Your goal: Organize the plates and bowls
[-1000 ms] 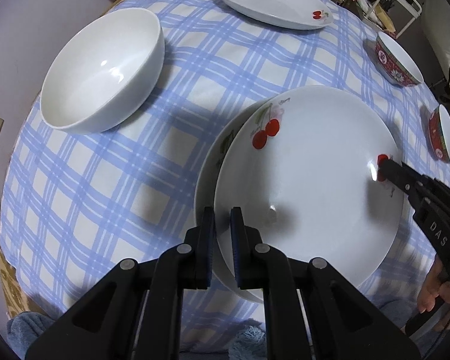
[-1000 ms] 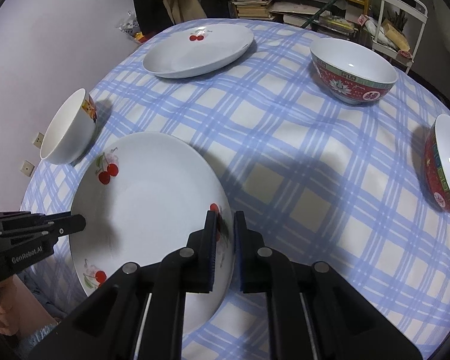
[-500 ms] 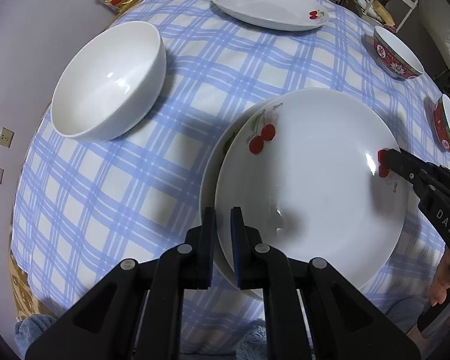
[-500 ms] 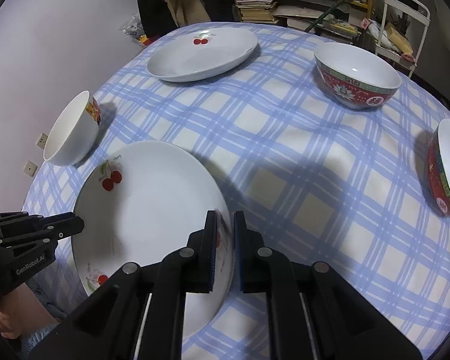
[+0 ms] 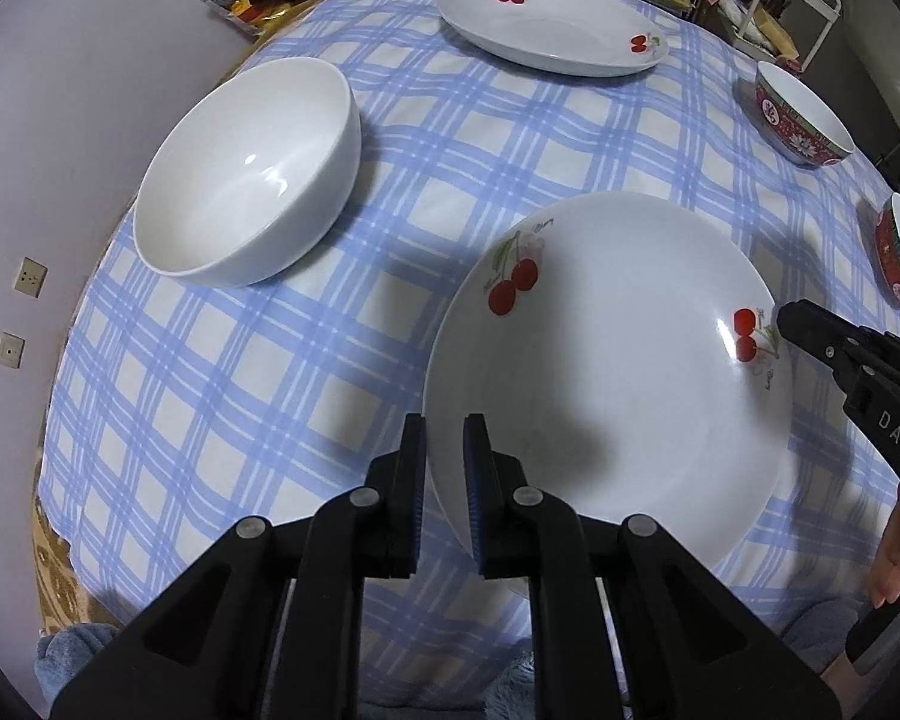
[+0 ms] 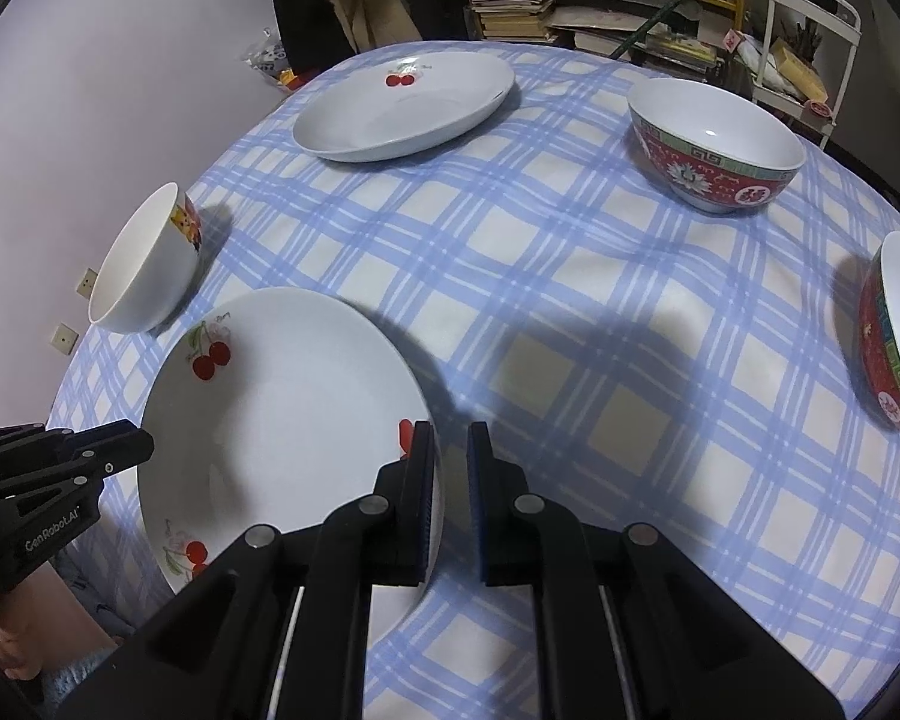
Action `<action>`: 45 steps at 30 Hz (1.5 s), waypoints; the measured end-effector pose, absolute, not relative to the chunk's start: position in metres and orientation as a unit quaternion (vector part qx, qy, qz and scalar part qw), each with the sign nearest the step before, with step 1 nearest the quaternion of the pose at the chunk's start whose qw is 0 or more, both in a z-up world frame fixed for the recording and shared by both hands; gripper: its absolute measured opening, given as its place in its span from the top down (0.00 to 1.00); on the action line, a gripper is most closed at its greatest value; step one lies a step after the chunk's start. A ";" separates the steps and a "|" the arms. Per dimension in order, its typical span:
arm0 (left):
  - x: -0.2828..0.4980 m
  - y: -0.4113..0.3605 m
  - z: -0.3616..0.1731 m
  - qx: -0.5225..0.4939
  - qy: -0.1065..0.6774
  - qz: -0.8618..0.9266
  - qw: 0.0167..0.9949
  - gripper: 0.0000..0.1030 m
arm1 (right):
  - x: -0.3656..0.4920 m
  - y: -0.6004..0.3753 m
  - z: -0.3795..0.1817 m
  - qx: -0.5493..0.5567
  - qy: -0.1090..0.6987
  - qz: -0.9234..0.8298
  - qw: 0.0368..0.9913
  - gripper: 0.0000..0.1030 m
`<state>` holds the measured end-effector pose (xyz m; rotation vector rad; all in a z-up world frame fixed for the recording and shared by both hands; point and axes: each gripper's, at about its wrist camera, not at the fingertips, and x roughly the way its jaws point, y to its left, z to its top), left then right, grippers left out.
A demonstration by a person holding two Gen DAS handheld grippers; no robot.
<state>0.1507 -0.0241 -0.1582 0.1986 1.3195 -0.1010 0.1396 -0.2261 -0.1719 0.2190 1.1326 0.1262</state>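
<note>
The left gripper (image 5: 444,426) is keeping its jaws almost closed, with only a narrow gap. The near rim of the round white ceramic plate with red cherries (image 5: 606,372) is standing in this gap. Whether the pads are pressing it, I cannot tell.

The right gripper (image 6: 450,429) is also showing a narrow gap, but only cloth is appearing in it. The plate's rim is lying at its left finger, so it seems to be holding nothing.

The two grippers are standing at opposite sides of the plate, probably to keep it level and centred while it is settling on the blue-and-white checked tablecloth (image 5: 270,390), near the person's edge.

Further out, a plain white deep bowl (image 5: 246,174), a second cherry plate (image 5: 552,30) and two red patterned bowls (image 6: 714,150) are waiting apart, probably to be gathered by kind.
</note>
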 end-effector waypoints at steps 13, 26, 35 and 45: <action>0.156 -0.018 -0.122 0.068 0.591 -0.075 0.800 0.83 | 0.141 -0.251 -0.155 0.094 0.515 0.027 0.851 0.88; 0.248 -0.012 -0.079 0.087 0.542 -0.063 0.834 0.53 | 0.192 -0.293 -0.105 0.126 0.461 0.003 0.878 0.48; 0.310 -0.028 -0.087 0.104 0.515 -0.064 0.848 0.27 | 0.252 -0.291 -0.106 0.101 0.454 -0.001 0.885 0.10; 0.370 -0.035 -0.110 0.086 0.537 -0.057 0.837 0.27 | 0.316 -0.286 -0.109 0.096 0.464 -0.018 0.880 0.10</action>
